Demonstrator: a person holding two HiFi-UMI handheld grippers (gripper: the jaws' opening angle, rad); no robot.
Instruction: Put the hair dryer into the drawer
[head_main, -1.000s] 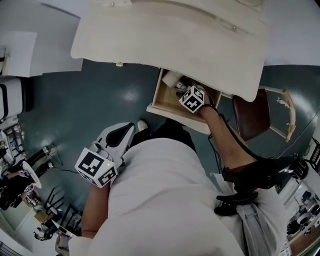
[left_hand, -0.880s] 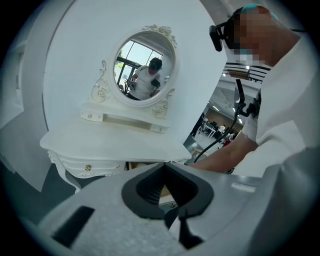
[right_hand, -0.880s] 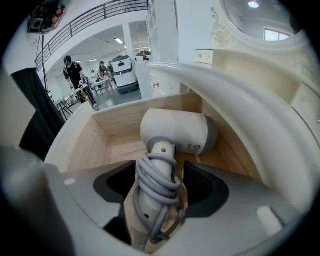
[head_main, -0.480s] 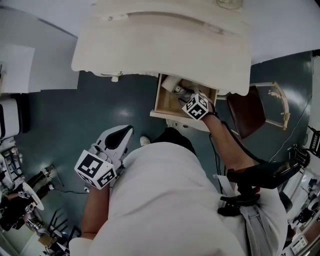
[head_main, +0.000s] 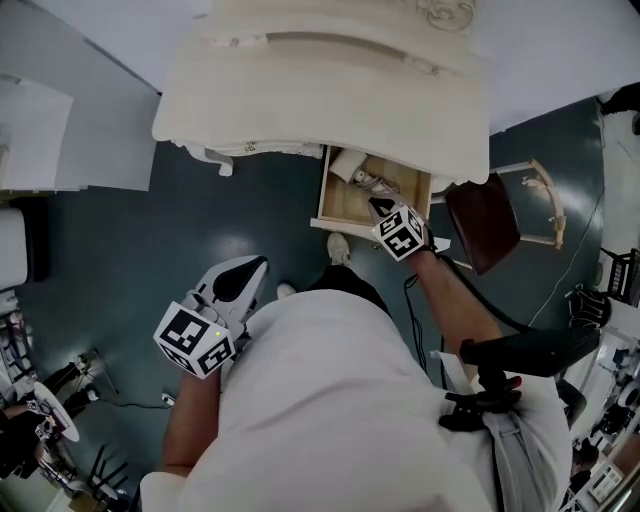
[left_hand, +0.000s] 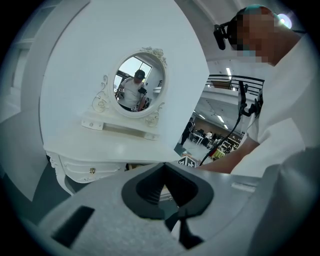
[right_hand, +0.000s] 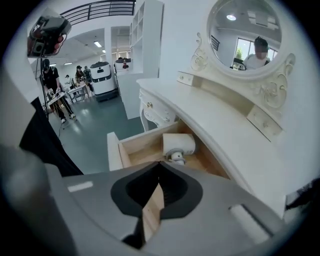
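- One hair dryer (right_hand: 178, 145), one open drawer (right_hand: 131, 150), one dressing table (right_hand: 210, 117), two grippers.
- Hair dryer lies at the drawer's back, under the table edge, just beyond the right gripper (right_hand: 159, 163) and apart from it.
- Right gripper: jaws together, empty.
- Left gripper (left_hand: 162, 165): jaws together, empty, well away from the drawer.

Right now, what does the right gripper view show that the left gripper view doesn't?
Only the right gripper view: the open drawer with the hair dryer lying inside, beyond the shut, empty right gripper. Only the left gripper view: the person's arm and a knob on a closed table drawer. Both: the mirror and the white table.
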